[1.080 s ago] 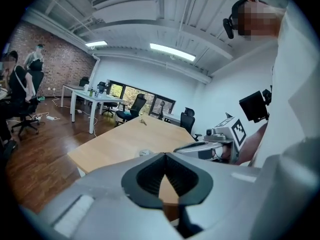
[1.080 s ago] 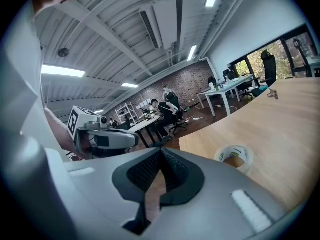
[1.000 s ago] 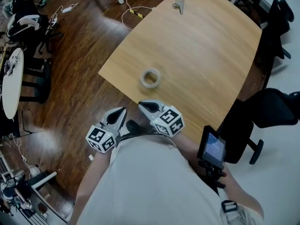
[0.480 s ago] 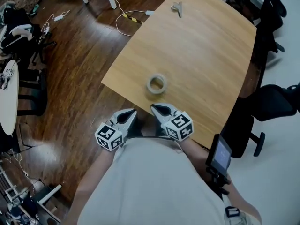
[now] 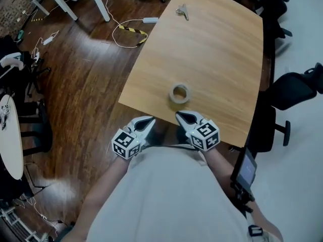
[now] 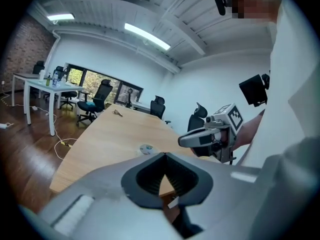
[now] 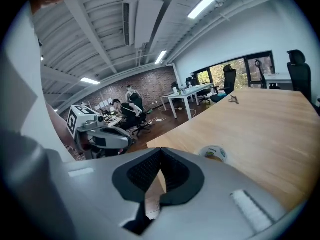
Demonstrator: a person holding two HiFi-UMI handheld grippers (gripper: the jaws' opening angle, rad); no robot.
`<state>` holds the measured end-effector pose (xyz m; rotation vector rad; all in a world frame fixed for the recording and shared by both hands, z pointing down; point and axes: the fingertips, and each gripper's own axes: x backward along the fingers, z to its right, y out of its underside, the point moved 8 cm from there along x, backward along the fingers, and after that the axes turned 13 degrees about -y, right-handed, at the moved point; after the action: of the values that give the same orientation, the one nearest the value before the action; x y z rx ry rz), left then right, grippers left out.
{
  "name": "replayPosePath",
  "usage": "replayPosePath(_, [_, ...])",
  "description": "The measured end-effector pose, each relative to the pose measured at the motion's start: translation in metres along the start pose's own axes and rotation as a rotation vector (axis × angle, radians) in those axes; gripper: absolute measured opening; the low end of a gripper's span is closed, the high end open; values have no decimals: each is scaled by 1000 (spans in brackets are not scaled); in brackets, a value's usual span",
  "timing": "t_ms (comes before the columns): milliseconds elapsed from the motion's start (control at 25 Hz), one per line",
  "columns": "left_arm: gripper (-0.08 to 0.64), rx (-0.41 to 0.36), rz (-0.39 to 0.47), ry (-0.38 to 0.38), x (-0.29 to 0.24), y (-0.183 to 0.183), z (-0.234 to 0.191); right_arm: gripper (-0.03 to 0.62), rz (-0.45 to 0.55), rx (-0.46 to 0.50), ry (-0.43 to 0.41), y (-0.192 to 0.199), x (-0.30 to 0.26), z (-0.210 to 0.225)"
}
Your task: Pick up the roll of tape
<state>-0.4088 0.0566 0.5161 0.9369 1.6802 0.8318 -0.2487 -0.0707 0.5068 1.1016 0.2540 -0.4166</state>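
Though the right tongs hide its near edge, the tape roll shows.

The room is lit brightly and evenly by ceiling strips and windows. Soft glare is thrown on the floor. Both gripper views are bent and darkened at the edges.

left hand-held gripper, right hand-held gripper | closer to roll of tape

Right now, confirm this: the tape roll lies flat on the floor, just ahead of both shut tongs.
Not the floor: the head view shows the tape roll flat on the table, just ahead of the shut left tongs and right tongs.
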Motion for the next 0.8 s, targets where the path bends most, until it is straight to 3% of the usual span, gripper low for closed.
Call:
replayPosePath(320, [5,-52,-45,162,-4,3,-22,8,59,-80,172,12,5,-15])
replayPosePath(520, [6,-85,-116,288,-23,1,-9,6,110,-146,218,23,19,-17])
replayPosePath(800, [6,-231,-170,301,-57,-18,12,7,155,-186,236,28,38,9])
